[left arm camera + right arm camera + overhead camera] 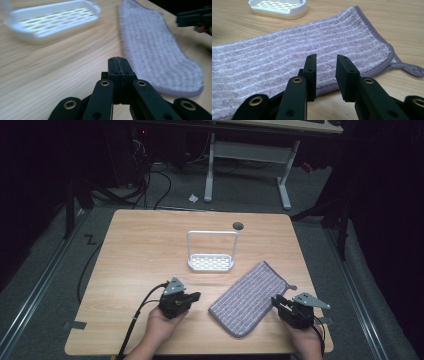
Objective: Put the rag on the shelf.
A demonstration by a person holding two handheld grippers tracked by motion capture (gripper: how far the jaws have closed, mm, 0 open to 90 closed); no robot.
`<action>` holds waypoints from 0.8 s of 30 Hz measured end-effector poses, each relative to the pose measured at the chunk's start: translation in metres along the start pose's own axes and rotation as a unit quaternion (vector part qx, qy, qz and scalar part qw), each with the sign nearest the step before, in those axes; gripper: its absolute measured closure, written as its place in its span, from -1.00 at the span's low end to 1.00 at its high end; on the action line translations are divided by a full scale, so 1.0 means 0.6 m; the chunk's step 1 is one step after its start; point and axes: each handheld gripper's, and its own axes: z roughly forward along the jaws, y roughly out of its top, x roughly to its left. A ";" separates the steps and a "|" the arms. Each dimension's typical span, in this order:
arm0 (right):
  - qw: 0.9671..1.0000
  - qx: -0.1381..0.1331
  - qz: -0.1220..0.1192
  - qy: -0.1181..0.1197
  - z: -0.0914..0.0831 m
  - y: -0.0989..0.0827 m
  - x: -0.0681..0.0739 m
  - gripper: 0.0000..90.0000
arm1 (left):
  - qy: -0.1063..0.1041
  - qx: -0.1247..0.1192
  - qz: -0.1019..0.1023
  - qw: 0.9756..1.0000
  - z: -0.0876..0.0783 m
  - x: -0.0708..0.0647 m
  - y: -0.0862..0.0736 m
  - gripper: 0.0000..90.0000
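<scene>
A folded purple striped towel (248, 297) lies flat on the wooden table (140, 250), slanting from near front centre up to the right. A white rack (211, 262) with a slotted base and a tall wire handle stands behind it. My left gripper (196, 296) rests left of the towel, jaws shut with nothing between them. Its own view has the gripper (117, 60) aimed between the rack (53, 21) and the towel (155, 47). My right gripper (276, 301) sits at the towel's right edge, open. From its camera, the gripper (325, 60) hovers just over the towel's (287, 55) hem, near the hanging loop (409, 68).
A round cable hole (238, 226) sits at the table's far edge. The right gripper (195, 18) appears at the top right of the left gripper view. Beyond the table are a white desk frame (247, 157), cables and dark floor.
</scene>
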 end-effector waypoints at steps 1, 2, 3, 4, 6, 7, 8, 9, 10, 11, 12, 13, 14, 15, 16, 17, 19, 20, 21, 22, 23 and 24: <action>1.000 -0.002 -0.005 0.001 0.001 0.000 0.000 0.63 | -0.006 0.005 0.008 1.000 0.011 -0.007 0.003 1.00; 1.000 -0.003 -0.007 0.000 0.000 0.001 0.000 0.64 | -0.006 0.005 0.008 1.000 0.011 -0.007 0.003 1.00; 1.000 -0.004 -0.009 -0.001 -0.001 0.002 0.001 0.67 | -0.015 0.024 0.015 0.999 0.035 -0.018 0.002 1.00; 1.000 -0.004 -0.009 -0.001 -0.001 0.002 0.001 0.67 | -0.021 0.040 0.018 0.999 0.046 -0.023 -0.002 1.00; 1.000 -0.005 -0.010 0.001 -0.002 0.001 0.000 0.68 | -0.023 0.057 0.023 0.998 0.054 -0.029 -0.007 1.00; 1.000 -0.004 -0.012 0.002 -0.002 0.001 0.000 0.70 | -0.021 0.075 0.035 0.996 0.059 -0.036 -0.013 1.00; 1.000 0.001 -0.014 0.002 -0.003 0.000 -0.001 0.72 | -0.022 0.093 0.051 0.994 0.054 -0.047 -0.028 1.00; 1.000 0.001 -0.014 0.002 -0.003 0.000 -0.001 0.72 | -0.022 0.093 0.051 0.994 0.054 -0.047 -0.028 1.00; 1.000 0.000 -0.015 0.004 -0.003 0.001 -0.002 0.73 | -0.030 0.095 0.045 0.994 0.049 -0.051 -0.037 1.00; 1.000 -0.001 -0.014 0.003 -0.003 0.002 -0.003 0.74 | -0.040 0.096 0.037 0.994 0.040 -0.054 -0.046 1.00; 1.000 0.000 -0.012 0.005 -0.001 0.005 -0.005 0.77 | -0.061 0.106 0.026 0.992 0.024 -0.065 -0.058 1.00; 1.000 0.001 -0.011 0.010 0.003 0.007 -0.007 0.80 | -0.062 0.111 0.034 0.991 0.017 -0.073 -0.062 1.00; 1.000 0.004 -0.011 0.014 0.009 0.009 -0.007 0.85 | -0.065 0.116 0.041 0.990 0.009 -0.080 -0.067 1.00; 1.000 0.010 -0.016 0.016 0.017 0.012 -0.005 0.87 | -0.071 0.118 0.041 0.990 0.004 -0.085 -0.071 1.00; 0.999 0.018 -0.029 0.011 0.028 0.016 -0.001 0.89 | -0.071 0.118 0.041 0.990 0.004 -0.085 -0.071 1.00; 0.999 0.028 -0.035 0.007 0.040 0.021 0.002 0.92 | -0.078 0.120 0.039 0.989 0.000 -0.089 -0.073 1.00; 0.999 0.038 -0.034 0.005 0.050 0.024 0.005 0.95 | -0.081 0.116 0.037 0.989 -0.006 -0.094 -0.076 1.00; 0.998 0.049 -0.037 -0.001 0.058 0.025 0.009 0.96 | -0.080 0.110 0.036 0.990 -0.010 -0.094 -0.075 1.00; 0.997 0.057 -0.049 -0.009 0.066 0.026 0.012 0.97 | -0.079 0.101 0.032 0.991 -0.014 -0.093 -0.073 1.00; 0.996 0.065 -0.057 -0.013 0.074 0.026 0.014 1.00 | -0.076 0.087 0.031 0.993 -0.018 -0.088 -0.069 1.00; 0.994 0.082 -0.072 -0.012 0.087 0.023 0.020 1.00 | -0.069 0.070 0.027 0.995 -0.021 -0.082 -0.065 0.99; 0.994 0.082 -0.072 -0.012 0.087 0.023 0.020 1.00 | -0.060 0.054 0.021 0.996 -0.020 -0.074 -0.059 0.99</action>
